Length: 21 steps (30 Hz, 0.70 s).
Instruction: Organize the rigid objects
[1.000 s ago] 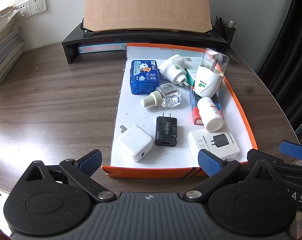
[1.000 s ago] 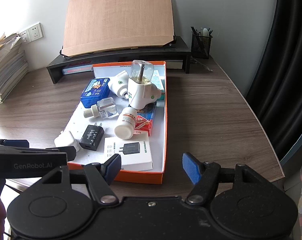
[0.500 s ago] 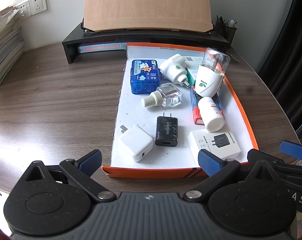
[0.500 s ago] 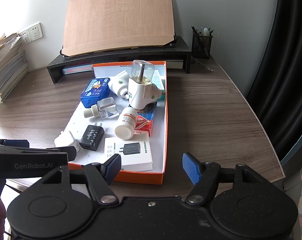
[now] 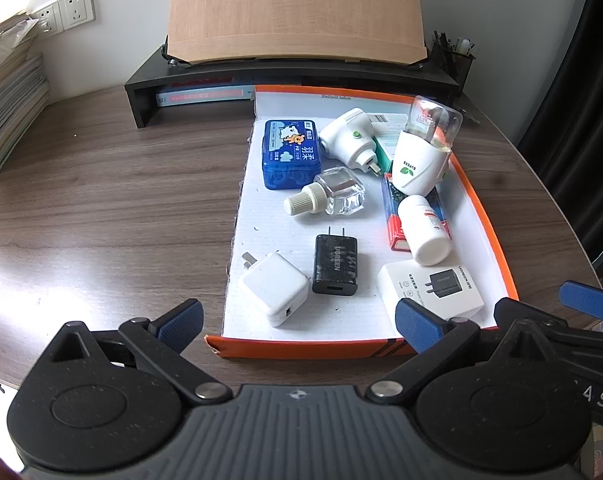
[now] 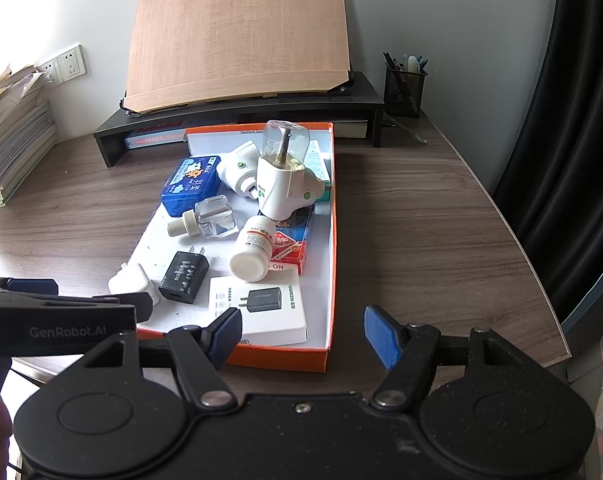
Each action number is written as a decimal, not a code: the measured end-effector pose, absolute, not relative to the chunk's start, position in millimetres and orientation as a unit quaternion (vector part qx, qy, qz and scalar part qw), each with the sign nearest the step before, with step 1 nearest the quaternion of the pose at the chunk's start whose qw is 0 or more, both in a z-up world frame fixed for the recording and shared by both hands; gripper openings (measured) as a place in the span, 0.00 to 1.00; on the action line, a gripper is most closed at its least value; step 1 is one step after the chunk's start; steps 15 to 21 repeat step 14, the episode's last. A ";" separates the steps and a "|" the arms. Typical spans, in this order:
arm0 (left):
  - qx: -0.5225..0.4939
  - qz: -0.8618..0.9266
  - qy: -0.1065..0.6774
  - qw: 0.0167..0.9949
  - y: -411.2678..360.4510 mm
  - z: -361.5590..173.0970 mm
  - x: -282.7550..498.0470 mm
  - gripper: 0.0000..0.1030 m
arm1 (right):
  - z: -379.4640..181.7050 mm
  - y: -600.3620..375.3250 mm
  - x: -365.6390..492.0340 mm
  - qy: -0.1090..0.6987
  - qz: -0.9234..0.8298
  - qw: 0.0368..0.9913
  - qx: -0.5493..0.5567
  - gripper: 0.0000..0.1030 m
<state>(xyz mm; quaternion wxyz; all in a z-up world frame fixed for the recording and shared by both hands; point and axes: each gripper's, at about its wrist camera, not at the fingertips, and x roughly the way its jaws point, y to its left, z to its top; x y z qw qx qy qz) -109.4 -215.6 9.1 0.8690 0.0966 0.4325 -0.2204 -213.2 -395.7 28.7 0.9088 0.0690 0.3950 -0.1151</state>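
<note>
Both hand-held grippers, left [image 5: 297,320] and right [image 6: 301,332], are hovering wide apart and empty before a tray [image 5: 481,216] holding chargers and bottles, possibly already sorted.

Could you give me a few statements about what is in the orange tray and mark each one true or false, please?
1. The black charger lies flat in the orange tray beside the white charger. True.
2. The white pill bottle stands upright on the bare table. False: it lies on its side in the tray, resting on a red box.
3. The left tongs are shut on the white charger. False: they are open and hold nothing.
4. The clear bottle lies just in front of the blue tin. True.
5. The right tongs are open and empty. True.
</note>
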 end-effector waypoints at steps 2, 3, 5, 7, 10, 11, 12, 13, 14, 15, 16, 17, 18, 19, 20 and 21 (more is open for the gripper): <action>0.097 -0.220 0.433 0.869 -215.7 9.1 -109.3 1.00 | 28.7 -395.2 -212.5 0.396 -0.115 0.909 0.069 0.78; 0.097 -0.220 0.433 0.869 -216.0 9.0 -109.4 1.00 | 28.6 -395.1 -212.2 0.396 -0.115 0.909 0.069 0.78; 0.097 -0.220 0.434 0.868 -215.6 9.0 -108.4 1.00 | 28.5 -395.2 -212.0 0.395 -0.116 0.909 0.069 0.78; 0.098 -0.220 0.434 0.868 -216.2 8.8 -108.2 1.00 | 28.6 -395.2 -212.0 0.396 -0.115 0.908 0.069 0.78; 0.096 -0.221 0.434 0.868 -216.8 8.9 -108.1 1.00 | 28.0 -394.8 -211.1 0.396 -0.115 0.908 0.070 0.78; 0.096 -0.221 0.434 0.868 -217.5 8.6 -107.9 1.00 | 27.9 -394.7 -211.1 0.396 -0.115 0.908 0.070 0.78; 0.095 -0.221 0.434 0.868 -217.9 8.5 -107.4 1.00 | 27.9 -394.8 -211.1 0.396 -0.115 0.908 0.070 0.78; 0.095 -0.222 0.435 0.868 -218.4 8.2 -107.0 1.00 | 27.5 -394.9 -210.9 0.396 -0.116 0.908 0.069 0.78; 0.096 -0.222 0.436 0.867 -219.7 7.8 -106.2 1.00 | 27.8 -394.8 -211.0 0.397 -0.116 0.908 0.069 0.78; 0.096 -0.222 0.436 0.867 -219.7 7.8 -106.2 1.00 | 27.8 -394.8 -211.0 0.397 -0.116 0.908 0.069 0.78; 0.096 -0.222 0.436 0.867 -219.7 7.8 -106.2 1.00 | 27.8 -394.8 -211.0 0.397 -0.116 0.908 0.069 0.78; 0.096 -0.222 0.436 0.867 -219.7 7.8 -106.2 1.00 | 27.8 -394.8 -211.0 0.397 -0.116 0.908 0.069 0.78; 0.096 -0.222 0.436 0.867 -219.7 7.8 -106.2 1.00 | 27.8 -394.8 -211.0 0.397 -0.116 0.908 0.069 0.78; 0.096 -0.222 0.436 0.867 -219.7 7.8 -106.2 1.00 | 27.8 -394.8 -211.0 0.397 -0.116 0.908 0.069 0.78; 0.096 -0.222 0.436 0.867 -219.7 7.8 -106.2 1.00 | 27.8 -394.8 -211.0 0.397 -0.116 0.908 0.069 0.78; 0.096 -0.222 0.436 0.867 -219.7 7.8 -106.2 1.00 | 27.8 -394.8 -211.0 0.397 -0.116 0.908 0.069 0.78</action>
